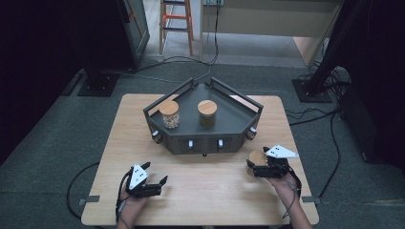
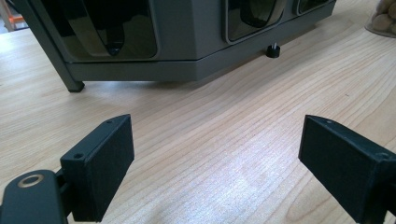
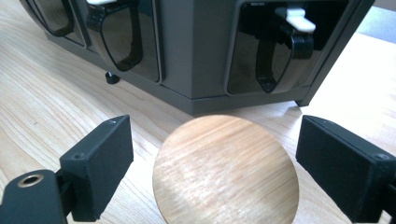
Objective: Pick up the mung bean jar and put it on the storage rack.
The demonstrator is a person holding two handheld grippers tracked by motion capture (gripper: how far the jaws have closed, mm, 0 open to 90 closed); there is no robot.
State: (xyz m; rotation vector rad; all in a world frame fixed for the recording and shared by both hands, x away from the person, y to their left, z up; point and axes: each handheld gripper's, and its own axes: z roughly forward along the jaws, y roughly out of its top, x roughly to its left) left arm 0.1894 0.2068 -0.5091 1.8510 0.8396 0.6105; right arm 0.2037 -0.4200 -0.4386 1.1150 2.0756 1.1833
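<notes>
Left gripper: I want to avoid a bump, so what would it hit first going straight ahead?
Probably the dark grey rack: bare table lies between the open left gripper and its front wall.

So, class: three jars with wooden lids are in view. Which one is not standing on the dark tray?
The jar by the right gripper: it stands on the bare table, between the open jaws; the other two stand on the tray.

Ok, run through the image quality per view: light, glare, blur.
High view: table lit evenly, room edges fall into near black, small and soft detail. Left gripper view: sharp wood grain, a pale glare patch between the left tongs, rack panels mirror-glossy. Right gripper view: lid close with a sheen, right tongs sharp.
</notes>
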